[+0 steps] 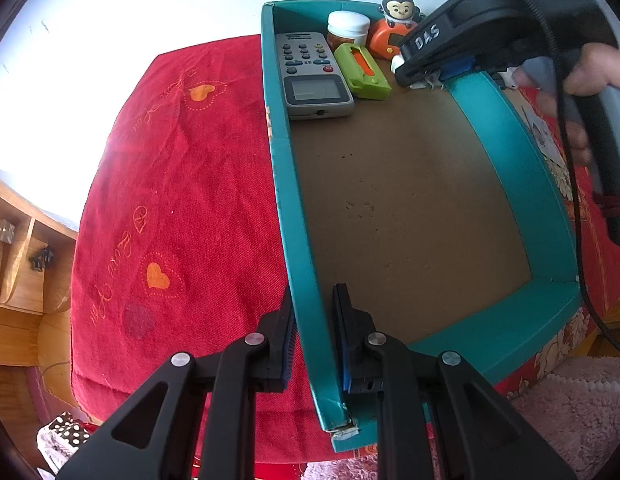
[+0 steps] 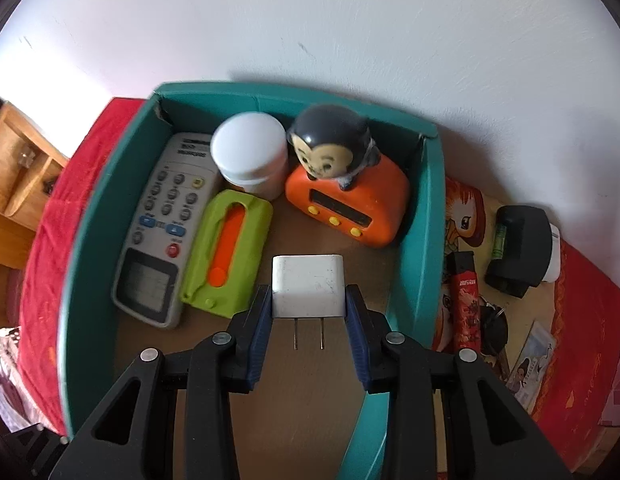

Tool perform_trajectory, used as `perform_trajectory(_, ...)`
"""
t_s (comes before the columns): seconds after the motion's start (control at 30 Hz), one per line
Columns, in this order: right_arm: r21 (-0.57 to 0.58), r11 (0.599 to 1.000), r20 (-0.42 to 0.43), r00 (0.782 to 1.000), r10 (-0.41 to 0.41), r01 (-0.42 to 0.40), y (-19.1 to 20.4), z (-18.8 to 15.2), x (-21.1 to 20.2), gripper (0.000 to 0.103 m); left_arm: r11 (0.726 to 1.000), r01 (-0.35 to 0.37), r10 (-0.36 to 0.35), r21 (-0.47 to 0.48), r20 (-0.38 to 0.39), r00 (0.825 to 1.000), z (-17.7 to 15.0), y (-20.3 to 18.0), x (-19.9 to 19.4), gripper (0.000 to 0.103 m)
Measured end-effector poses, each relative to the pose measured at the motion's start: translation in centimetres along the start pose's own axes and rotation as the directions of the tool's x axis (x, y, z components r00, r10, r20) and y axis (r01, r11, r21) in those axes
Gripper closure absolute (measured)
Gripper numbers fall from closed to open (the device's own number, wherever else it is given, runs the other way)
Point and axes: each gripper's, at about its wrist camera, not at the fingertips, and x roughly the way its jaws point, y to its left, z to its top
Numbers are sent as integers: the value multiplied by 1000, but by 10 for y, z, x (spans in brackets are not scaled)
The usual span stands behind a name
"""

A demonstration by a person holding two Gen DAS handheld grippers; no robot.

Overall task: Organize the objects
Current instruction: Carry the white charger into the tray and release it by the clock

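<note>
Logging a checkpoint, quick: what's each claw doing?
Left claw: shut on the teal box's side wall.
Right claw: shut on the white plug adapter.

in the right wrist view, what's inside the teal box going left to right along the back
Grey remote control with a small screen → lime green case with an orange slot → orange digital clock topped by a dark-haired monkey figure. The white-lidded jar overlaps the remote and case, so it is left out.
</note>
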Motion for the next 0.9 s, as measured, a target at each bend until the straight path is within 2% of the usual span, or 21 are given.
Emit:
perform_trajectory(0.4,-44,998,34,999,-31,33,15,16,15,67,1000,2,-2,0,-1,1000,0,1,0,89)
perform_trajectory(0.53,-60,998,49,999,-15,18,18,15,13,67,1000,2,-2,0,-2,1000,0,1,0,89)
perform_trajectory(0.63,-31,999,58,998,13,-12,5,9,3,62,1000,3,-3,-2,0,1000,0,1,0,89)
perform_trajectory(0.7,-24,999,80,996,37,-36,0,5,-5,47,1000,3,-3,-4,0,1000,0,1,0,89)
perform_trajectory(0.73,-25,999,96,994,44,-42,-2,3,-11,44,1000,3,-3,-4,-1,1000,0,1,0,89)
perform_trajectory(0.9,-41,995,158,983,93,-88,-18,-13,-45,44,1000,4,-4,-2,0,1000,0,1,0,89)
